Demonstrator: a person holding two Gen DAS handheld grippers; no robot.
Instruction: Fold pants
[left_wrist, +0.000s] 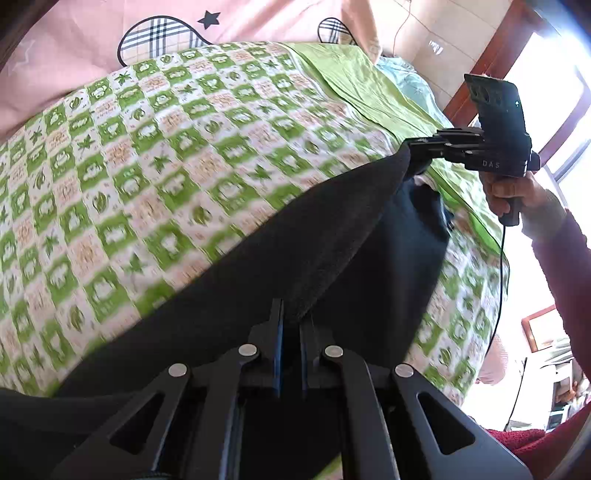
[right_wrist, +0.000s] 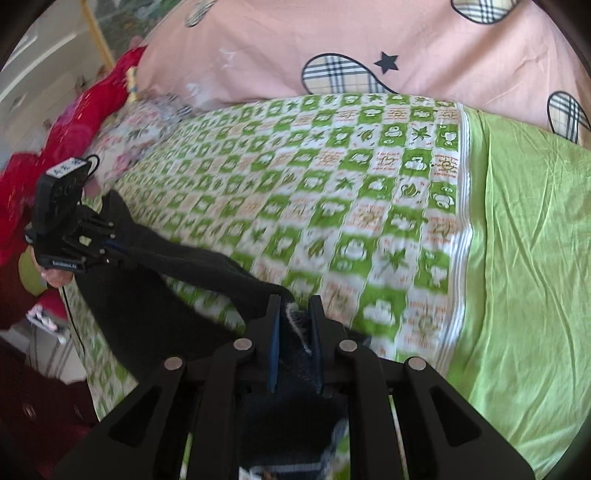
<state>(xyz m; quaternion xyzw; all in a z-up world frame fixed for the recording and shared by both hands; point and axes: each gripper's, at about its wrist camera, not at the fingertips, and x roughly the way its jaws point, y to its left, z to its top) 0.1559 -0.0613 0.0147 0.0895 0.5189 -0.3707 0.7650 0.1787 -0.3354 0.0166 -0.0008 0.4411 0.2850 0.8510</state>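
One pair of black pants (left_wrist: 295, 236) stretches between two grippers: left gripper (left_wrist: 291, 325) and right gripper (right_wrist: 295, 317) each clamp an edge above the checked bedspread (left_wrist: 147, 147).

The pants (left_wrist: 303, 236) are dark and soft. They are lifted at both ends and stretch in a band from 6 to 2 o'clock above the bed (left_wrist: 155, 155).

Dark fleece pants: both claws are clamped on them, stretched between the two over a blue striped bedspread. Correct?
Not quite. The dark fleece pants are clamped by the left claw and the right claw, but the bedspread is green-and-white checked, not blue striped, as the right wrist view shows.
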